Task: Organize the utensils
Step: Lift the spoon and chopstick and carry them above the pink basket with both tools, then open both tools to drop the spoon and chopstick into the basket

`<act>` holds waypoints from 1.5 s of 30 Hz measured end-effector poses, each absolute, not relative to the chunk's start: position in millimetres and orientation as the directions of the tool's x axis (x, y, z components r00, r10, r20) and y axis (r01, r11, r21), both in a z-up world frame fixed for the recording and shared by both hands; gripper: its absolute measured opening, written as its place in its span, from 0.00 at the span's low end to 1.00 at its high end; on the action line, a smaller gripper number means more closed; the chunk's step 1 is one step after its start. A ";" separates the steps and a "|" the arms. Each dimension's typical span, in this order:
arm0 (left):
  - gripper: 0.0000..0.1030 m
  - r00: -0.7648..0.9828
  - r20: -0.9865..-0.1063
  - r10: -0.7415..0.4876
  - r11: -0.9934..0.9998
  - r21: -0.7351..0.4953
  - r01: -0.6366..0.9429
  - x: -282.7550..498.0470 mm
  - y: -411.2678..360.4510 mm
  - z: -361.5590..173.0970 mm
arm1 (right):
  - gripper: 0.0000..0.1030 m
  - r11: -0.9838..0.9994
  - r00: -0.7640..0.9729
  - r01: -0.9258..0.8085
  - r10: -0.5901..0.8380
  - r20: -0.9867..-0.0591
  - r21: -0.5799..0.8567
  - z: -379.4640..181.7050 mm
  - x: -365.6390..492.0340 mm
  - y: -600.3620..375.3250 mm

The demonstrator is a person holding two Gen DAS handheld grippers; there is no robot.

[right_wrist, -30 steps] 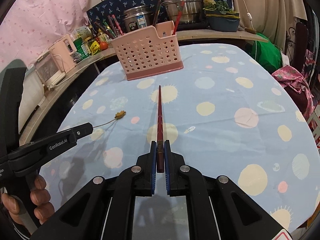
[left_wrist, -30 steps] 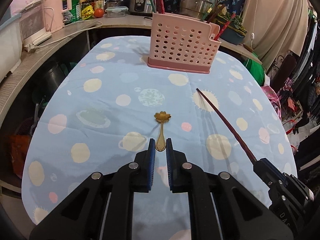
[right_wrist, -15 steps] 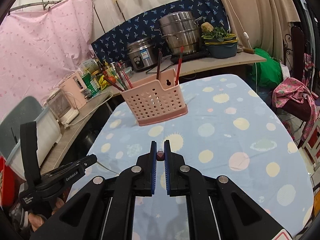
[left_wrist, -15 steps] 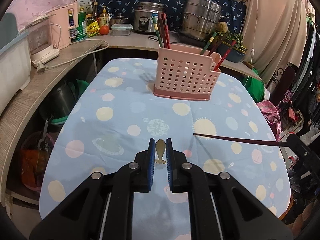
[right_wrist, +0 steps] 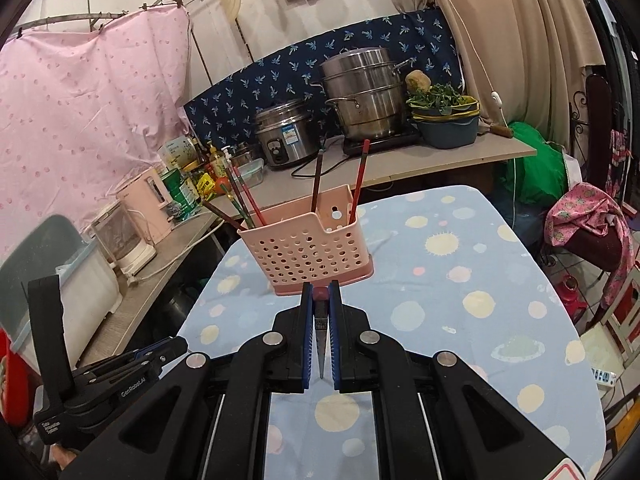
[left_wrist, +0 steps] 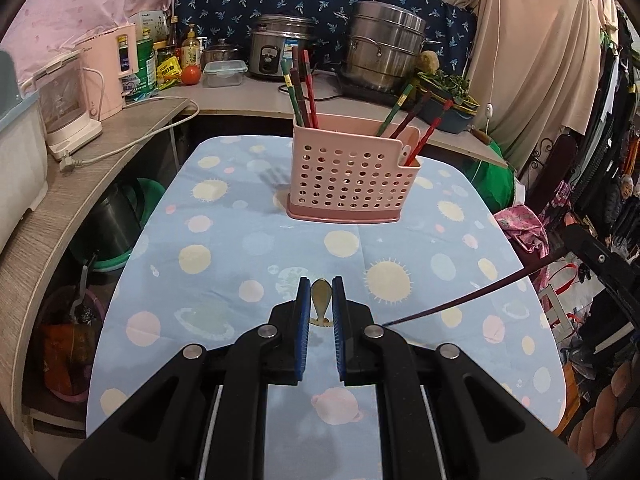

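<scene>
My left gripper (left_wrist: 321, 283) is shut on a small gold spoon (left_wrist: 321, 304), which is held above the blue planet-print tablecloth (left_wrist: 248, 248). My right gripper (right_wrist: 321, 289) is shut on a dark red chopstick (right_wrist: 321, 324), seen nearly end-on between the blue pads. In the left wrist view that chopstick (left_wrist: 460, 300) slants across from the right gripper (left_wrist: 570, 246) at the right edge. A pink perforated utensil caddy (left_wrist: 352, 176) stands at the table's far end, with several chopsticks upright in it. In the right wrist view the caddy (right_wrist: 308, 252) is straight ahead and the left gripper (right_wrist: 180, 346) is low on the left.
A curved counter (left_wrist: 120, 144) wraps the left and far sides, carrying a pink kettle (left_wrist: 108, 72), a rice cooker (left_wrist: 280, 48), a steel steamer pot (left_wrist: 384, 52) and a bowl of greens (right_wrist: 444, 120). Clothes and bags crowd the right side (right_wrist: 588, 224).
Both grippers have risen from the table. The spoon has come up off the cloth in the left gripper. The chopstick has come up in the right gripper and now slants back.
</scene>
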State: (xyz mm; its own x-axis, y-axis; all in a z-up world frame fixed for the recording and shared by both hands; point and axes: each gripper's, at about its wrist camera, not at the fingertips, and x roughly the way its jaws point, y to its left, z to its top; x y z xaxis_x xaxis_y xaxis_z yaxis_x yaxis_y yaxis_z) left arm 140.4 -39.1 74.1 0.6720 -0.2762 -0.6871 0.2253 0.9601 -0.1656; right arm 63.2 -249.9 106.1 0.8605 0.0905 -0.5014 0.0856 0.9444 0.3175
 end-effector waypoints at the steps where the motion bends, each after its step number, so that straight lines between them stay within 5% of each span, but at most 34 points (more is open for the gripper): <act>1: 0.10 0.673 -0.684 -0.281 0.959 -0.169 0.229 142.1 -39.6 77.0 | 0.07 0.944 0.862 0.084 0.092 -0.498 0.319 108.7 65.9 -252.2; 10: 0.10 0.732 -0.613 -0.298 0.954 -0.162 0.253 172.2 -42.6 132.6 | 0.07 0.918 0.867 0.007 0.192 -0.460 0.397 146.8 114.3 -271.0; 22: 0.10 0.782 -0.543 -0.306 0.952 -0.158 0.262 253.4 -62.6 202.4 | 0.07 0.942 0.927 0.006 0.121 -0.355 0.335 230.2 203.4 -274.1; 32: 0.10 0.757 -0.592 -0.274 0.961 -0.151 0.230 310.5 -73.4 185.2 | 0.07 0.949 0.937 0.030 0.082 -0.339 0.313 230.2 273.3 -266.3; 45: 0.11 0.705 -0.655 -0.274 0.962 -0.171 0.215 335.7 -80.5 138.9 | 0.07 0.953 0.866 0.022 0.133 -0.483 0.302 163.8 307.1 -261.6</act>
State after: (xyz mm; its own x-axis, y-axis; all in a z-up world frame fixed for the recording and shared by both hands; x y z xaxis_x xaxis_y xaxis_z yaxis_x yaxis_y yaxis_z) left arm 335.7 -80.5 138.9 0.7048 -0.2735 -0.6546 0.2147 0.9617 -0.1706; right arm 307.1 -261.6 163.8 0.8656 0.1327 -0.4829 0.0220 0.9532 0.3015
